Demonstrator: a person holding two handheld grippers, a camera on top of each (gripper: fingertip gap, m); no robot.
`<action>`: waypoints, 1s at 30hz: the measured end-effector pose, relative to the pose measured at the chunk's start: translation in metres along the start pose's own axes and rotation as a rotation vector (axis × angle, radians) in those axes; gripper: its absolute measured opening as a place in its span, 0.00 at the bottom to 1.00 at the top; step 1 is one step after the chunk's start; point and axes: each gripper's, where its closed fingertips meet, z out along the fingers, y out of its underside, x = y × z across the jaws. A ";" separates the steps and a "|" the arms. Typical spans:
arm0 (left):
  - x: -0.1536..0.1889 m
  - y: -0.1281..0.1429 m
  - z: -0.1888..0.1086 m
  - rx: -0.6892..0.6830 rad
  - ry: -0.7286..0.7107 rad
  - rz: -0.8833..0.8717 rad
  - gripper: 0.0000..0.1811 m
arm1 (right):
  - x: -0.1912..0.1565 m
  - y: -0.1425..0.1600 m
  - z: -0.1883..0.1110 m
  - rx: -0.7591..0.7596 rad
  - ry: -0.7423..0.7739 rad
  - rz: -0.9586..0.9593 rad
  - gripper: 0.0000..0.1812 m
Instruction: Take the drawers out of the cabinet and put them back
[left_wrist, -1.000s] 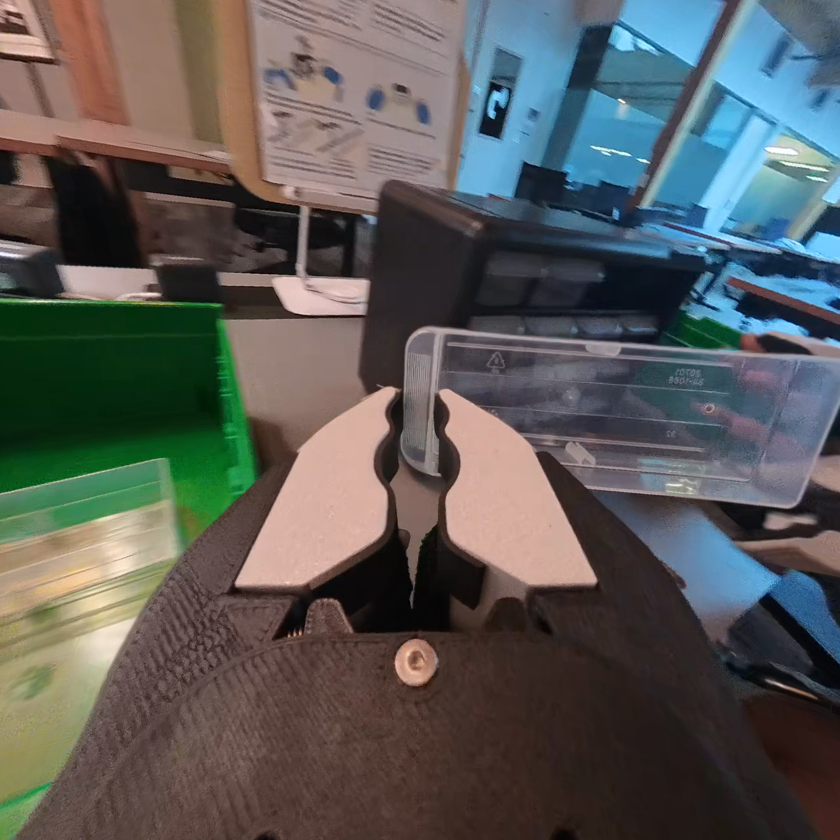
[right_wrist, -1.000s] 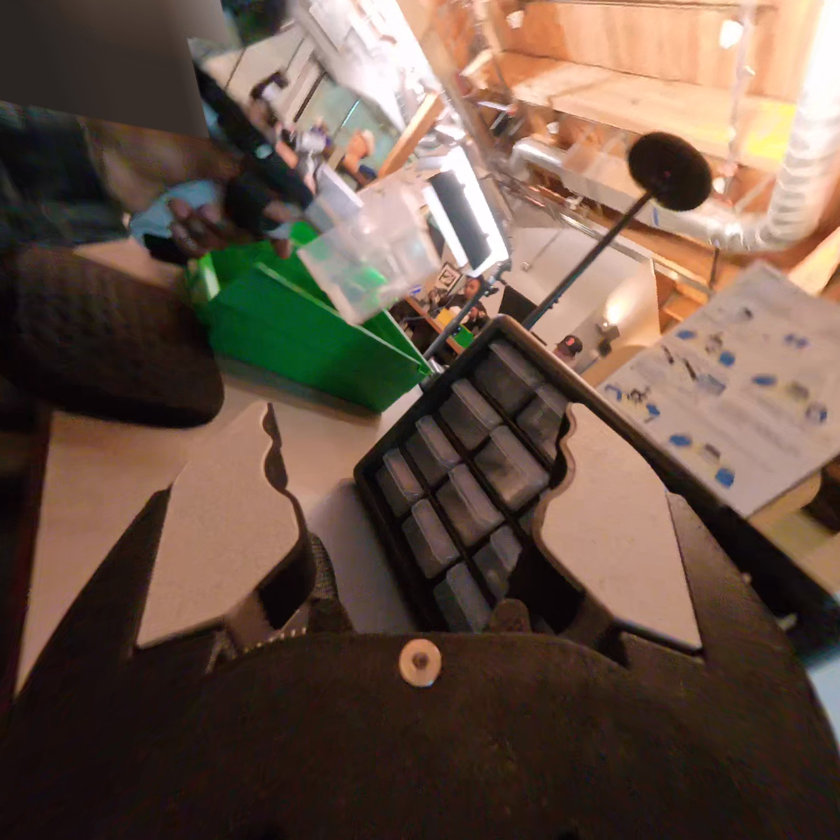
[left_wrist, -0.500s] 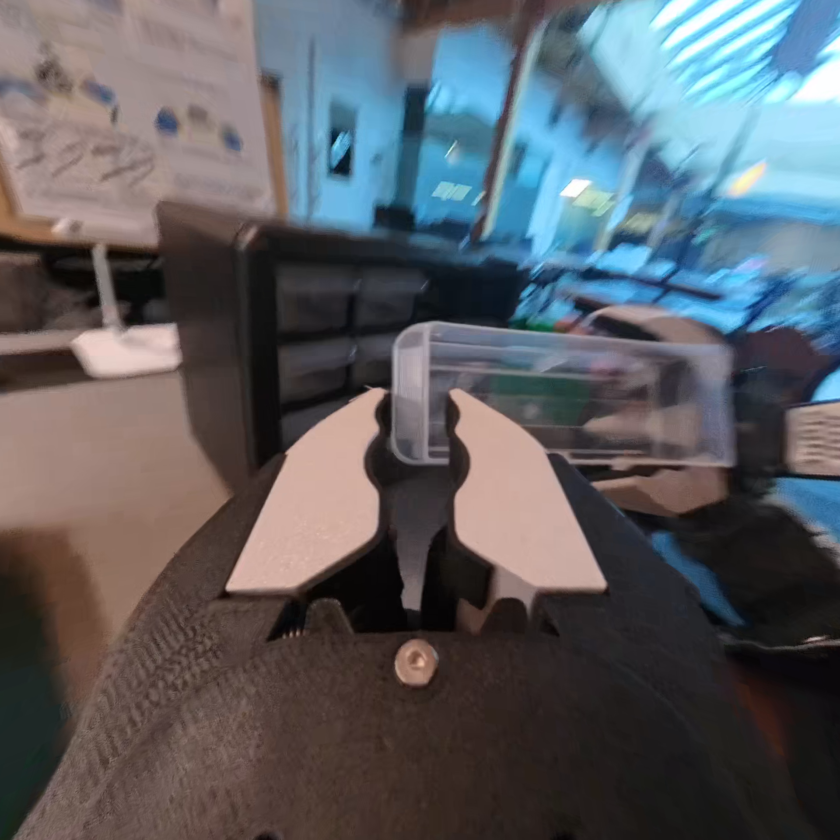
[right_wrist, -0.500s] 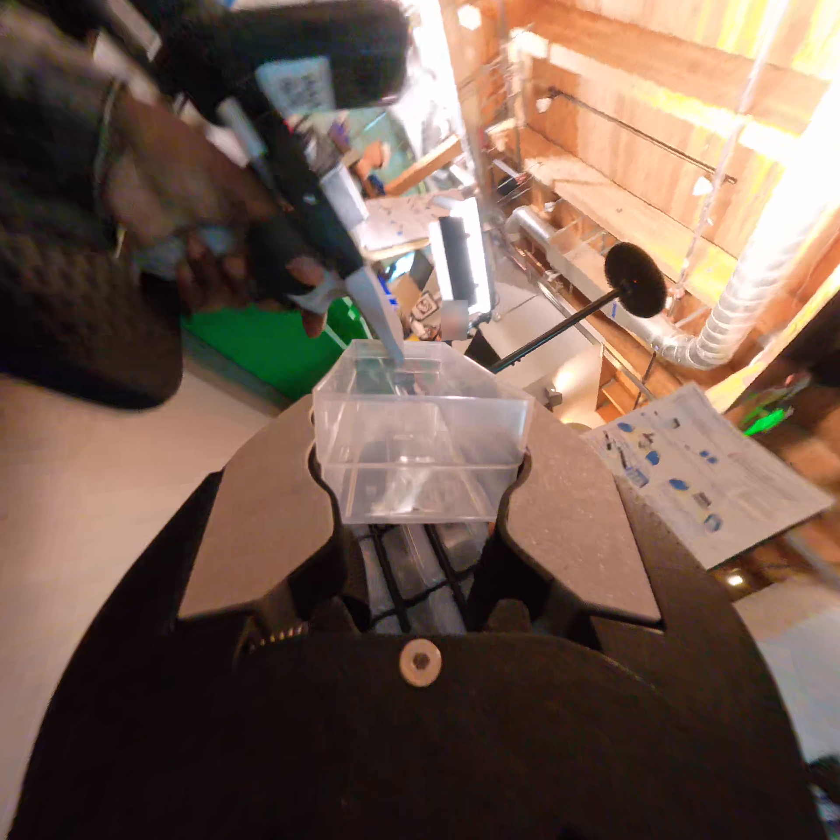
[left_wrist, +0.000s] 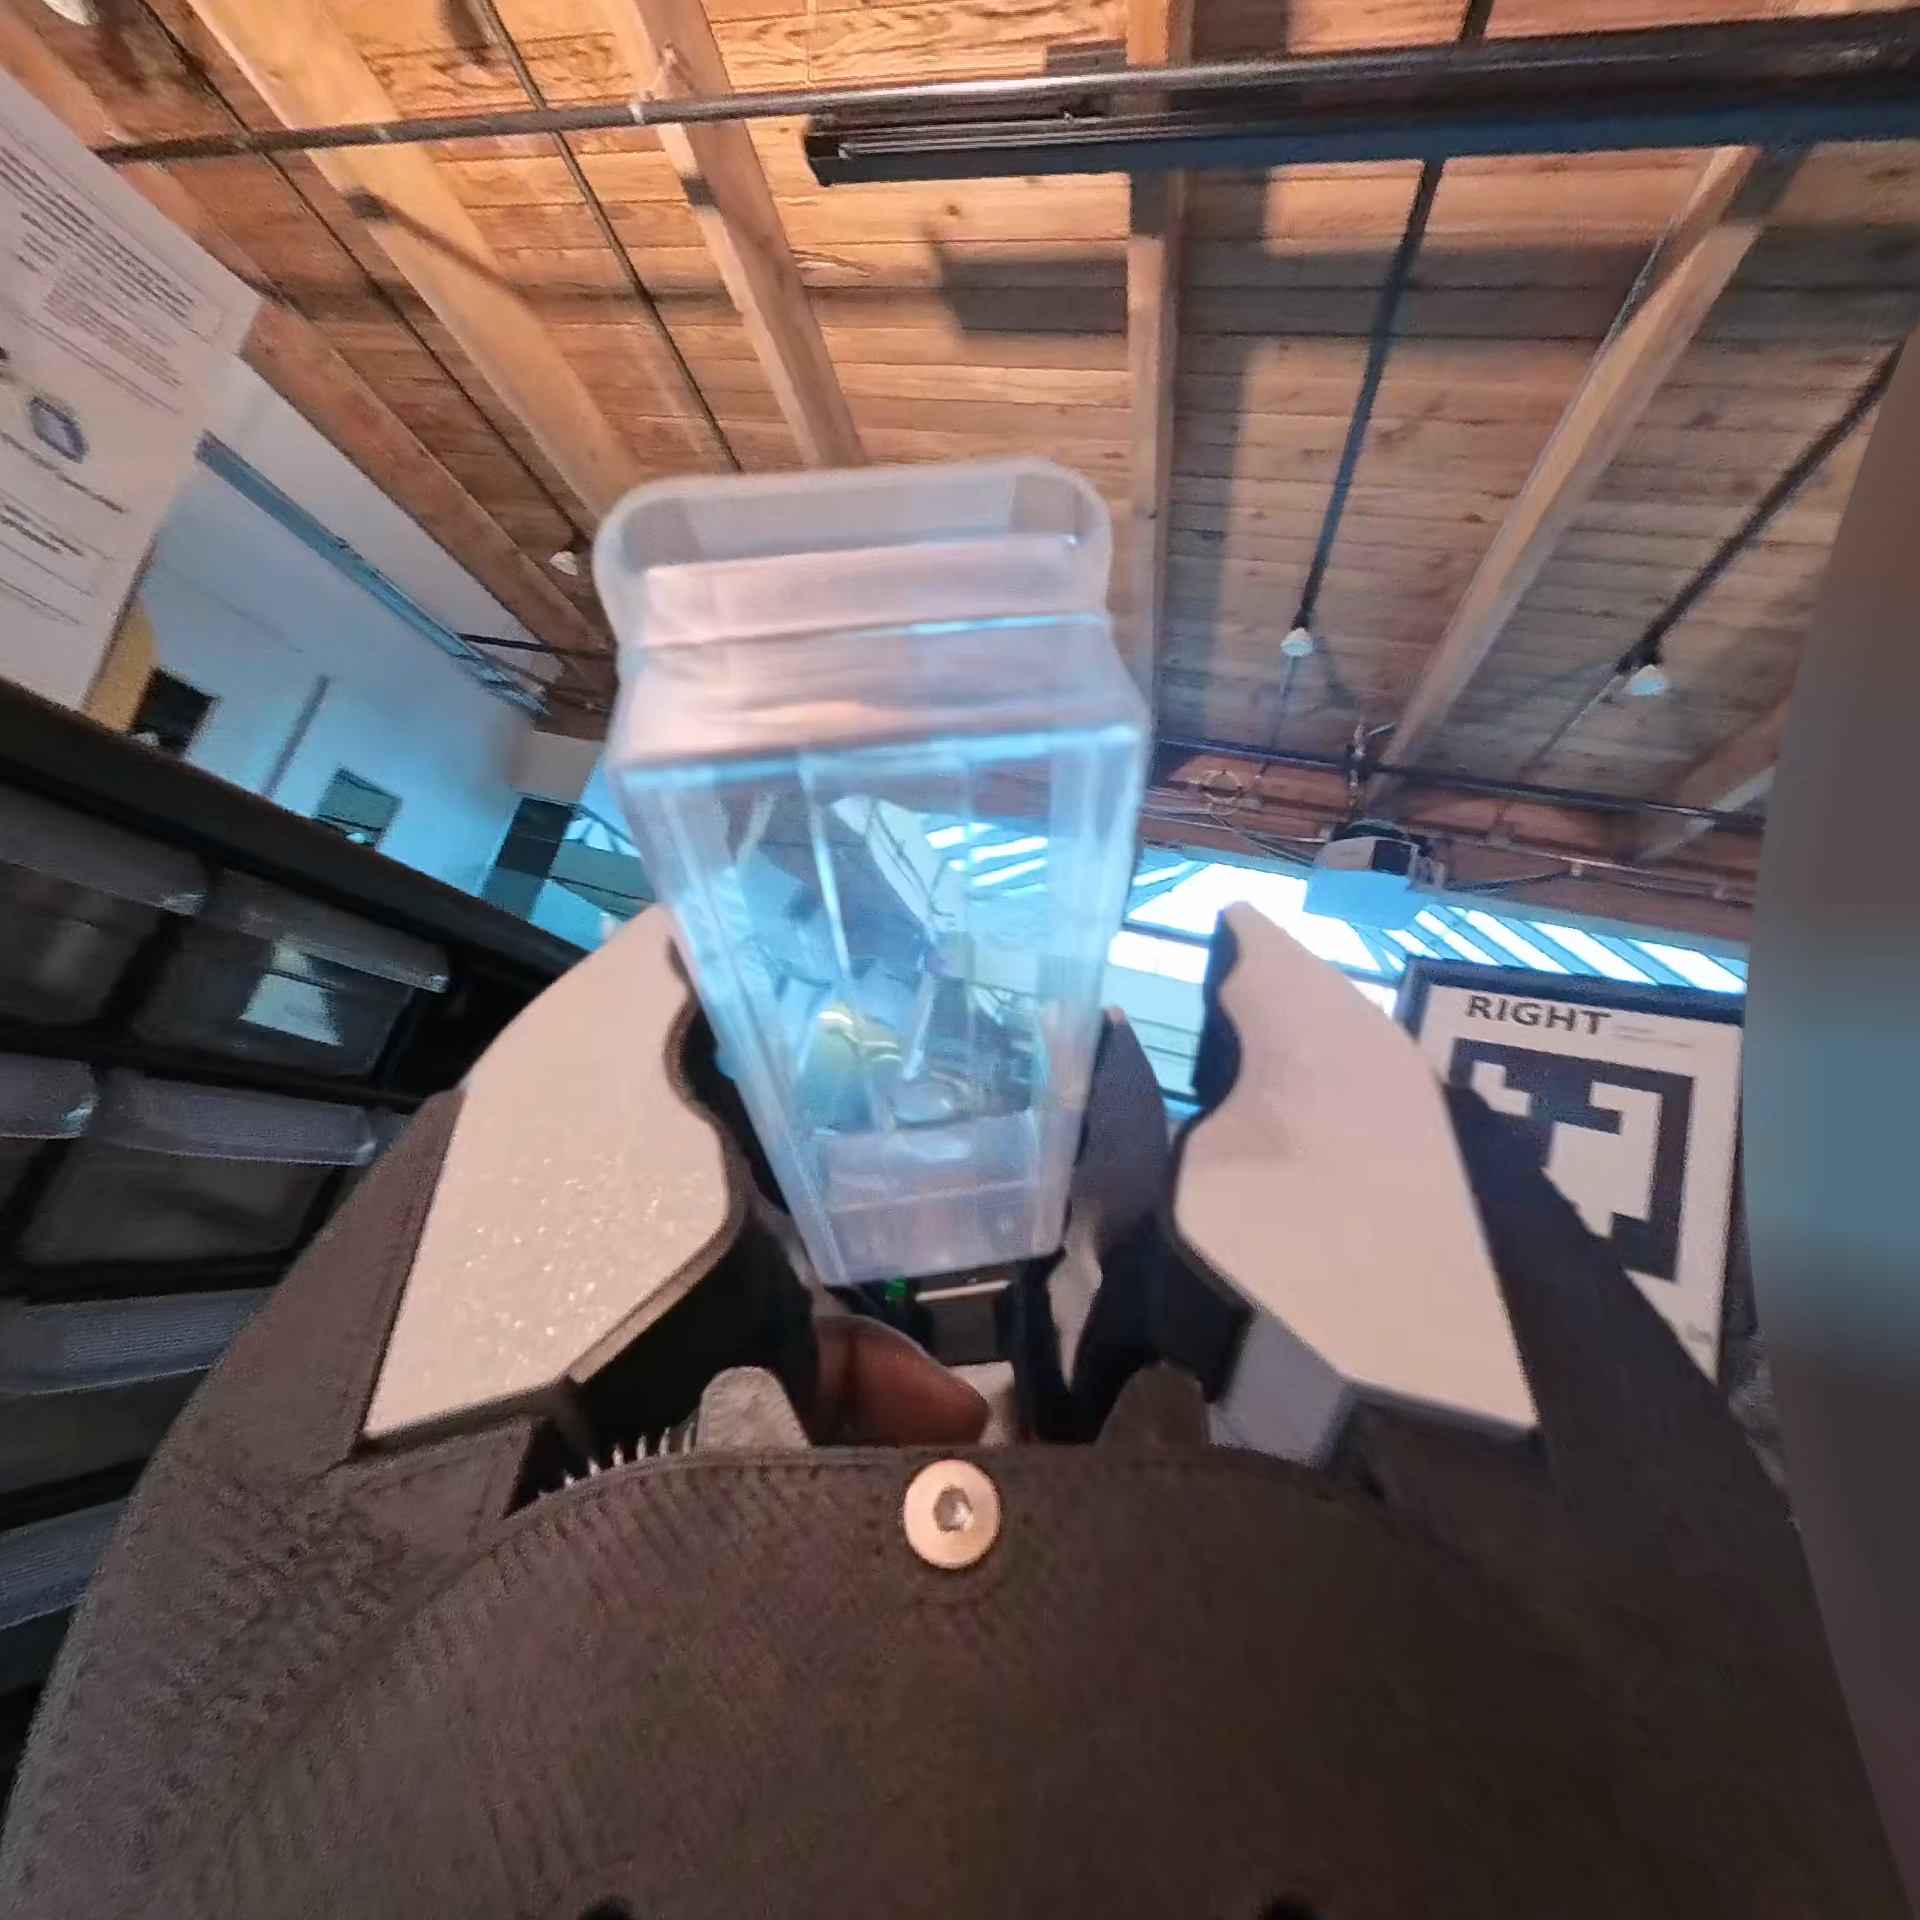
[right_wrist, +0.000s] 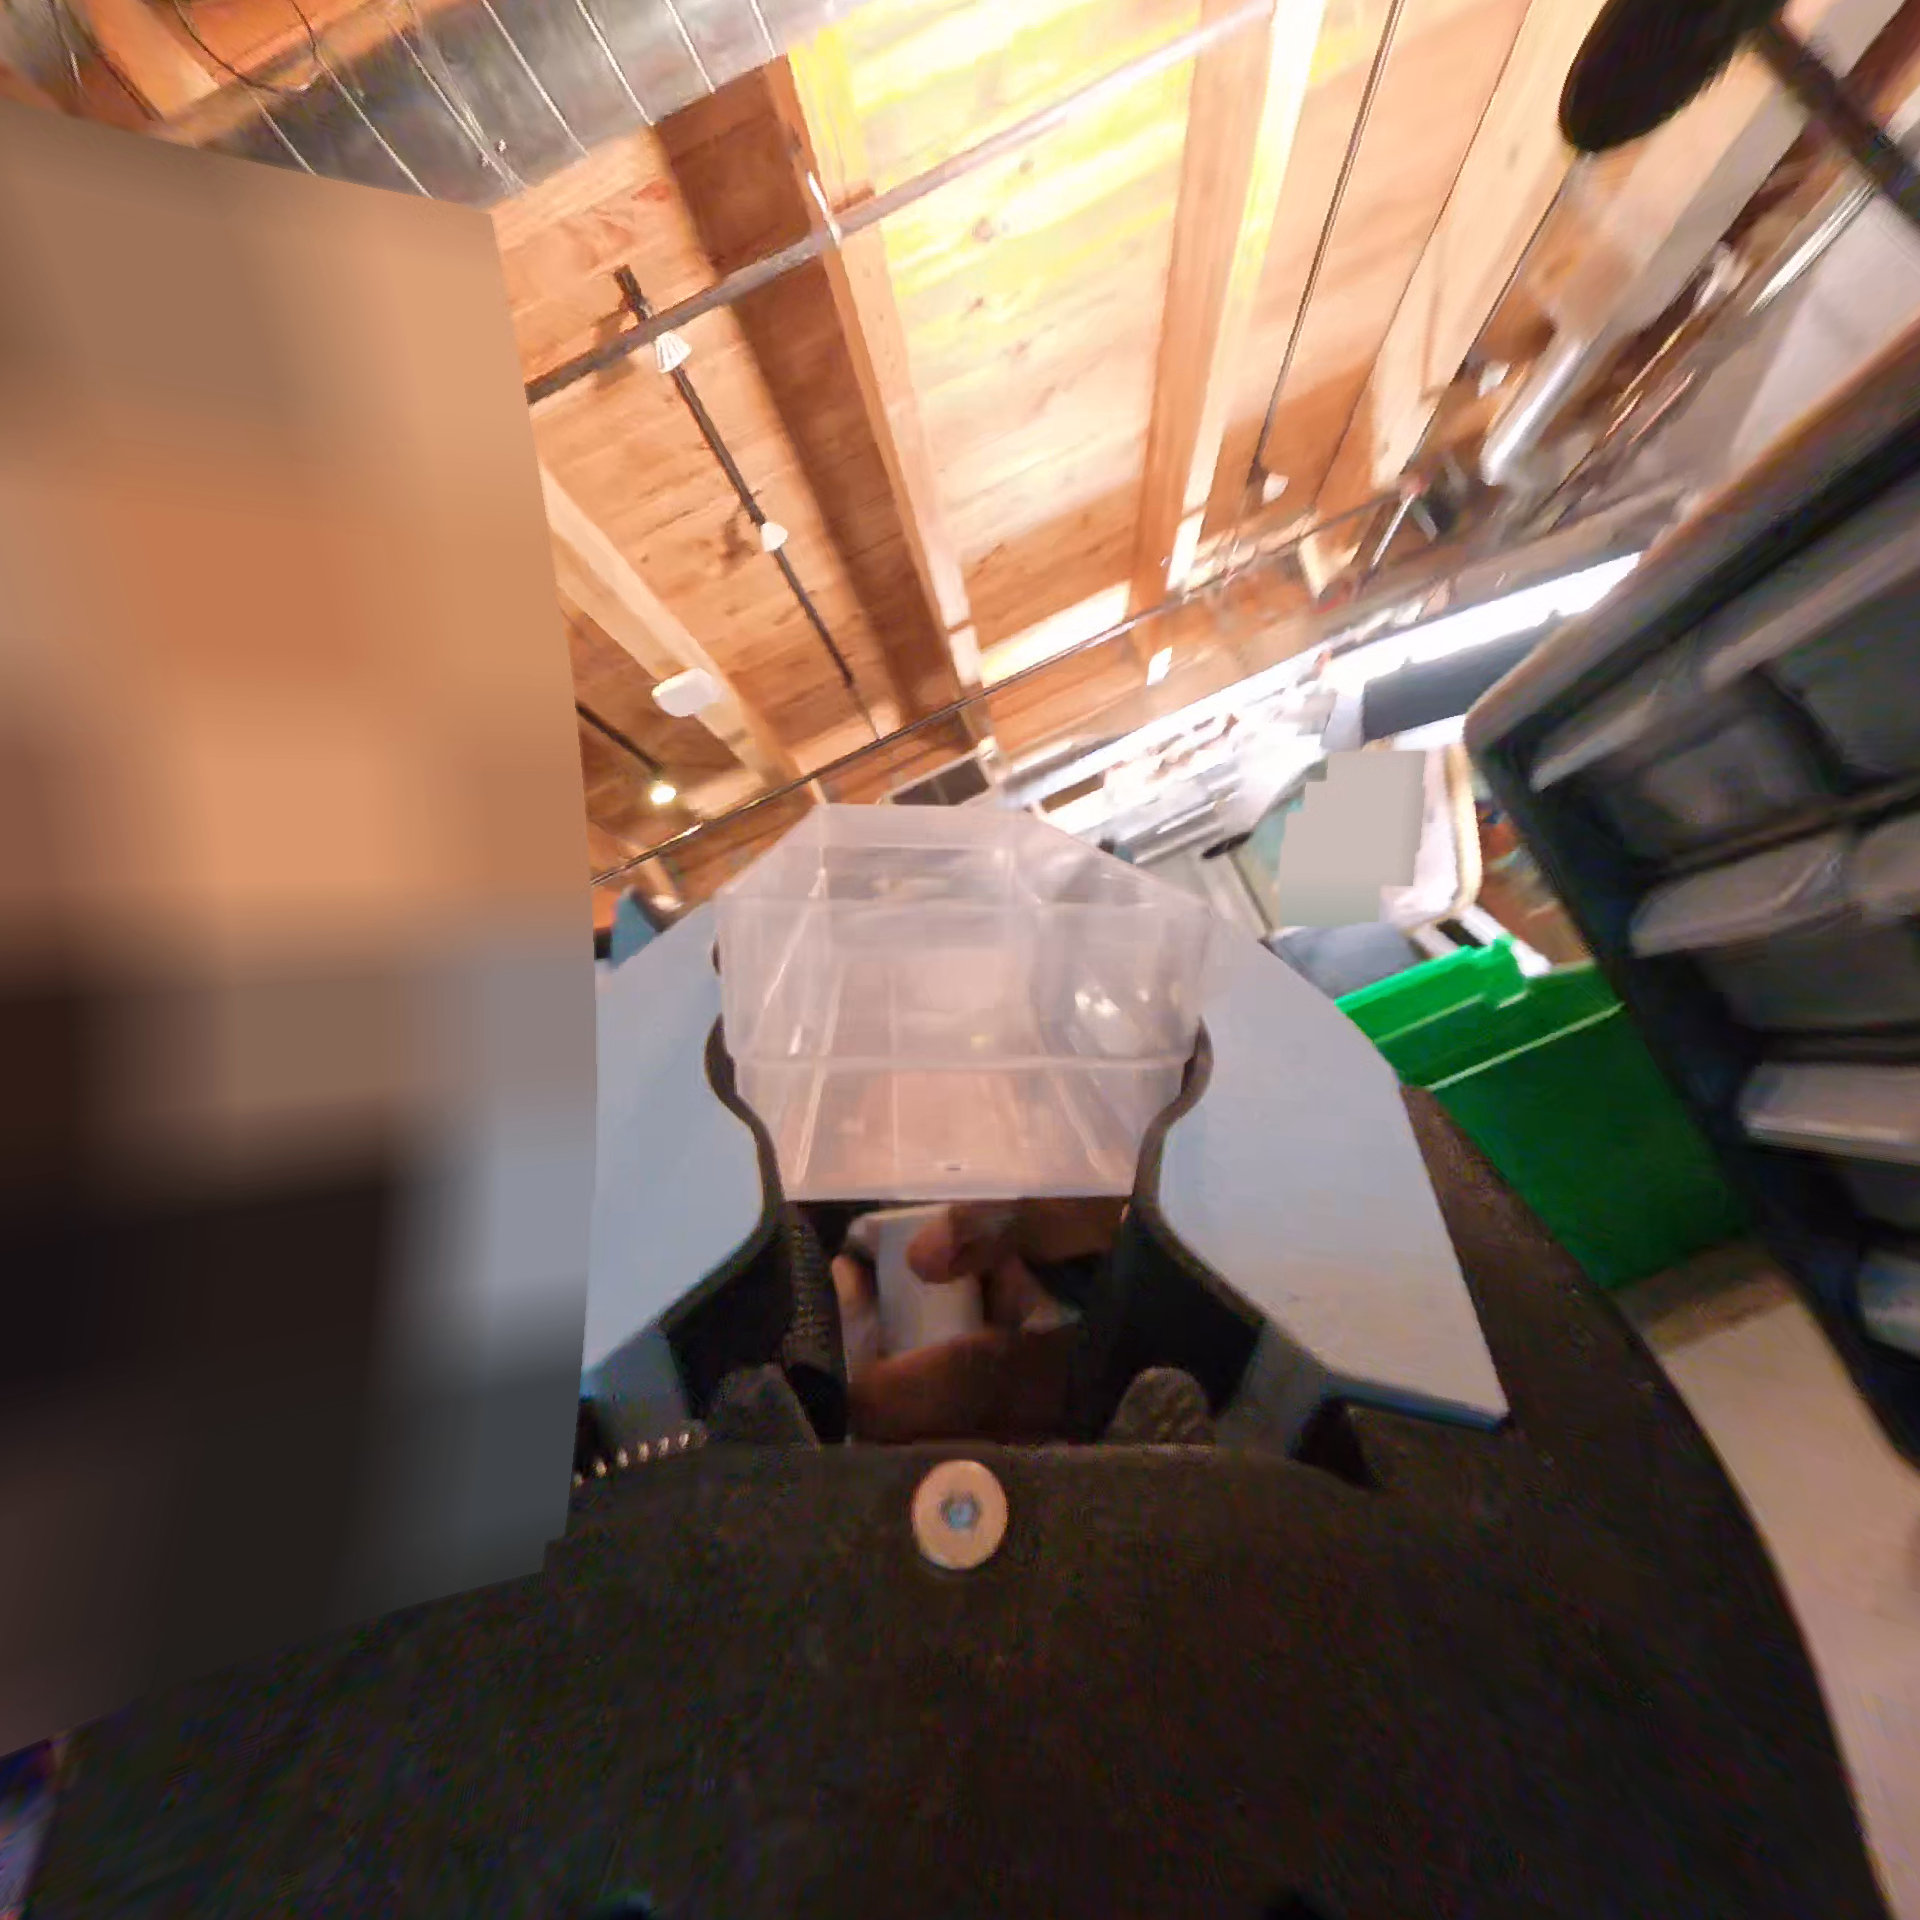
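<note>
While left tool (left_wrist: 940, 997) gapes, right tool (right_wrist: 961, 1023) around drawer (right_wrist: 961, 997)

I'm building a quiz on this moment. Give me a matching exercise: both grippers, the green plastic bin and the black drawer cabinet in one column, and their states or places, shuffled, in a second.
Column 1
1. left gripper
2. right gripper
3. green plastic bin
4. black drawer cabinet

Column 2
A. stands beside the cabinet
B. shut on the clear plastic drawer
C. has translucent drawers in its slots
D. open, with a gap between one finger and the drawer

Pairs: 1-D, 2-B, 3-A, 4-C
</note>
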 end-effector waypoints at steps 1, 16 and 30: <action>-0.004 -0.004 -0.003 0.017 -0.019 -0.006 0.42 | 0.000 0.007 0.001 -0.025 -0.010 0.022 0.44; -0.061 -0.071 -0.045 -0.284 -0.616 0.879 0.37 | 0.020 -0.002 -0.018 -0.306 0.357 -0.557 0.46; -0.085 -0.073 -0.065 -0.649 -0.801 1.820 0.38 | 0.010 0.042 0.069 -0.796 0.198 -1.104 0.37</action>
